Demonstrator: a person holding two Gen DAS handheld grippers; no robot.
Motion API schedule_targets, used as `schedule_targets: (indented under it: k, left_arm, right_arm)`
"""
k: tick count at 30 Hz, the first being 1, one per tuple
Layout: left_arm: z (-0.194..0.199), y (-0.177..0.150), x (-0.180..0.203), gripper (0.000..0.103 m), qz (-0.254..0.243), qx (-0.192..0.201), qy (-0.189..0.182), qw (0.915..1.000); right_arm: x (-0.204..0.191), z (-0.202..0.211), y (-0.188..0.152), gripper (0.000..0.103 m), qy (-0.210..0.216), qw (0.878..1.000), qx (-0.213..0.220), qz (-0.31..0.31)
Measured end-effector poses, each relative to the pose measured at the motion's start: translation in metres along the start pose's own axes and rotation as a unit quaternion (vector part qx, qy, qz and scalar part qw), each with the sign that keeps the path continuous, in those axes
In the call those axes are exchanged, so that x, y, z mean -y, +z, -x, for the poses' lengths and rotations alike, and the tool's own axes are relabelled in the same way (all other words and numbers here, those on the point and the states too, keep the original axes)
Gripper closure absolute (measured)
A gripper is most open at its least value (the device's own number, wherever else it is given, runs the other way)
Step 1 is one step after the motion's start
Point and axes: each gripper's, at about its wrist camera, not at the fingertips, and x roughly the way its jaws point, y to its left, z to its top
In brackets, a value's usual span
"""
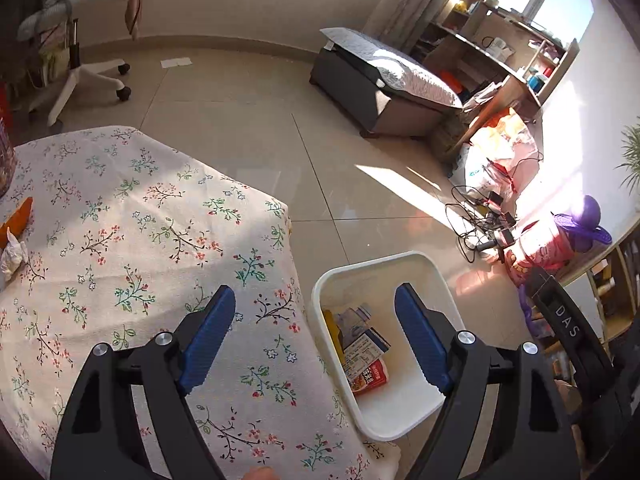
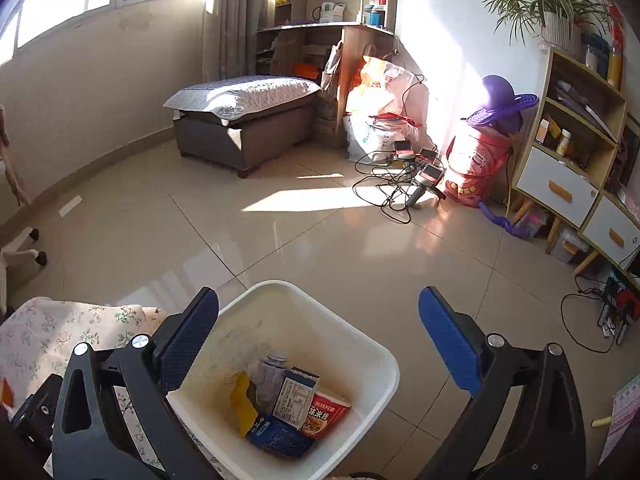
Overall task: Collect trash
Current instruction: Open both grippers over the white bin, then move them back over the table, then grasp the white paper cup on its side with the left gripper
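Observation:
A white bin (image 1: 432,272) stands on the floor beside the floral-cloth table (image 1: 132,216). Inside it lie cartons and wrappers: a red snack packet (image 2: 326,416), a blue-and-white carton (image 2: 298,394), a blue packet (image 2: 276,436), a yellow wrapper (image 2: 242,400) and a clear bottle (image 2: 270,372). My left gripper (image 1: 316,300) hangs open over the table's edge and the bin, nothing between its blue pads. My right gripper (image 2: 320,304) is open above the bin, holding nothing. An orange wrapper (image 1: 18,218) and a crumpled white tissue (image 1: 12,258) rest at the table's far left.
A white swivel chair (image 1: 80,76) stands beyond the table. A grey ottoman (image 2: 244,120) sits by the far wall. Tangled cables and chargers (image 2: 404,176) lie on the tiles near a red bucket (image 2: 472,168). A wooden shelf unit (image 2: 576,152) lines the right wall.

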Motion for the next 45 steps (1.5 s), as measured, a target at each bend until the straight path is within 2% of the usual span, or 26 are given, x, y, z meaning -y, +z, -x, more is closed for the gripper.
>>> schedule_targets:
  k: [4,8,10,15,24,27,31,35,38,40,45]
  left_arm:
    - [0.021,-0.004,-0.030,0.023,0.004,0.040,0.066,0.9970]
    - [0.040,-0.008,-0.060,0.022,0.015,0.062,0.118,0.9910]
    - [0.048,-0.011,-0.076,0.017,0.024,0.067,0.139,0.9878]
    - [0.070,-0.023,-0.120,0.017,0.048,0.074,0.196,0.9767]
    - [0.109,-0.055,-0.212,0.017,0.133,0.067,0.266,0.9525]
    - [0.123,-0.070,-0.243,0.017,0.168,0.063,0.290,0.9401]
    - [0.143,-0.089,-0.285,0.017,0.211,0.060,0.333,0.9171]
    - [0.160,-0.105,-0.324,0.016,0.234,0.050,0.393,0.8877]
    - [0.168,-0.113,-0.350,0.013,0.231,0.036,0.440,0.8667]
    - [0.168,-0.115,-0.365,0.013,0.225,0.020,0.463,0.8573]
    - [0.164,-0.120,-0.394,0.012,0.224,-0.003,0.490,0.8421]
  right_arm:
    - [-0.033,0.014,-0.013,0.007,0.032,0.998,0.000,0.046]
    - [-0.067,0.029,-0.025,0.007,0.060,0.995,0.005,0.086]
    - [-0.083,0.037,-0.030,0.007,0.073,0.992,0.007,0.101]
    - [-0.123,0.058,-0.047,0.007,0.115,0.983,0.006,0.141]
    - [-0.193,0.106,-0.087,0.007,0.192,0.958,0.015,0.214]
    - [-0.212,0.119,-0.100,0.007,0.215,0.947,0.020,0.237]
    - [-0.235,0.137,-0.118,0.007,0.244,0.932,0.017,0.267]
    - [-0.253,0.149,-0.136,0.007,0.261,0.918,0.022,0.298]
    - [-0.260,0.150,-0.146,0.007,0.266,0.911,0.018,0.315]
    - [-0.263,0.149,-0.151,0.007,0.268,0.907,0.014,0.324]
    - [-0.268,0.147,-0.157,0.007,0.274,0.901,0.009,0.336]
